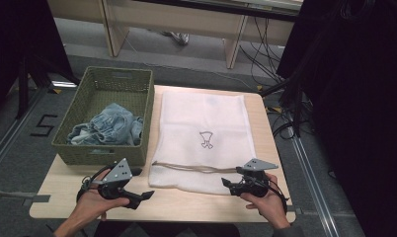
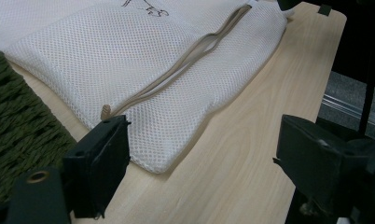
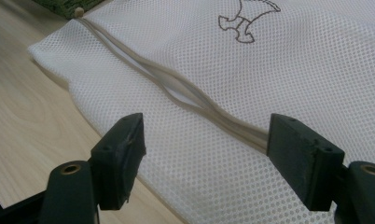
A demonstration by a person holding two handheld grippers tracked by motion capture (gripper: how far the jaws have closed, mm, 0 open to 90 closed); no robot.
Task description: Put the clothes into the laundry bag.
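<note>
Your white mesh laundry bag (image 1: 201, 136) is lying flat on the table (image 1: 63, 187) beside the green wicker basket (image 1: 137, 84) holding denim (image 1: 110, 126), seen from above. You're holding the left gripper (image 1: 146, 195) and right gripper (image 1: 226, 186) spread apart at its drawstring (image 3: 176, 88) edge.

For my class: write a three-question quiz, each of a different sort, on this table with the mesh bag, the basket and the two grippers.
1. True or false: the jeans lie inside the basket.
2. Multiple choice: the mesh bag lies (A) flat on the table, (B) in the basket, (C) clamped in the left gripper.
3. Fill in: along the bag's near end runs a beige ____.

Key
1. True; they are crumpled at its bottom.
2. A. The left gripper and the right gripper are open, jaws apart at the bag's near corners.
3. Drawstring.
</note>
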